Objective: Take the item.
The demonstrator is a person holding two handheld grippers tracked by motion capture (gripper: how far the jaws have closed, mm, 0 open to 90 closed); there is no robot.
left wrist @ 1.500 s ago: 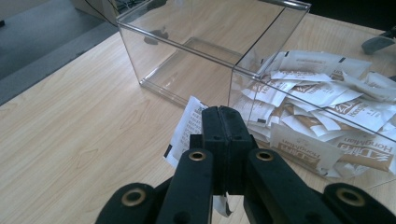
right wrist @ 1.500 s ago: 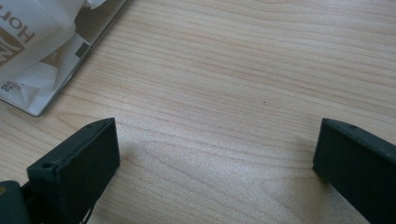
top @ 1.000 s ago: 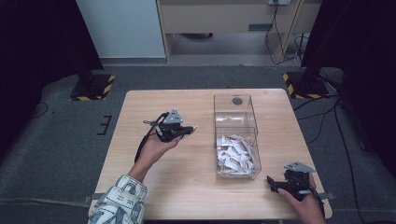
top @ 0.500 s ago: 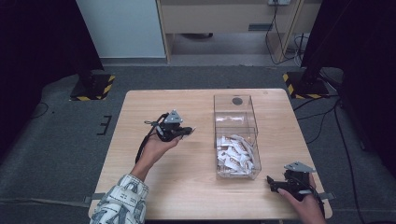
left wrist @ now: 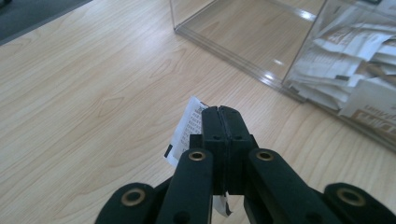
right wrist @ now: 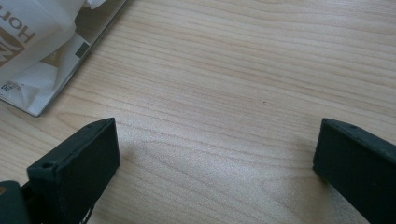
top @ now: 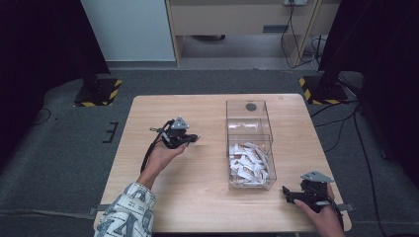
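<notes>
My left gripper (top: 192, 138) (left wrist: 222, 116) is shut on a small white paper packet (left wrist: 187, 130) with black print, which sticks out at the left of the closed jaws, low over the wooden table (top: 197, 197). It hovers left of a clear plastic box (top: 249, 143) (left wrist: 261, 42); several white packets (top: 248, 163) (left wrist: 355, 60) fill the box's near compartment, while the far compartment holds none. My right gripper (top: 286, 193) (right wrist: 215, 149) rests at the table's near right corner, its jaws wide open over bare wood.
The box's corner with packets (right wrist: 37, 51) lies at the upper left of the right gripper view. A dark round spot (top: 251, 106) shows at the far end of the box. Black stands with yellow-striped bases (top: 96, 94) flank the table on the grey floor.
My left gripper has sunk a little toward the table with the packet still in it. The right gripper has stayed put.
</notes>
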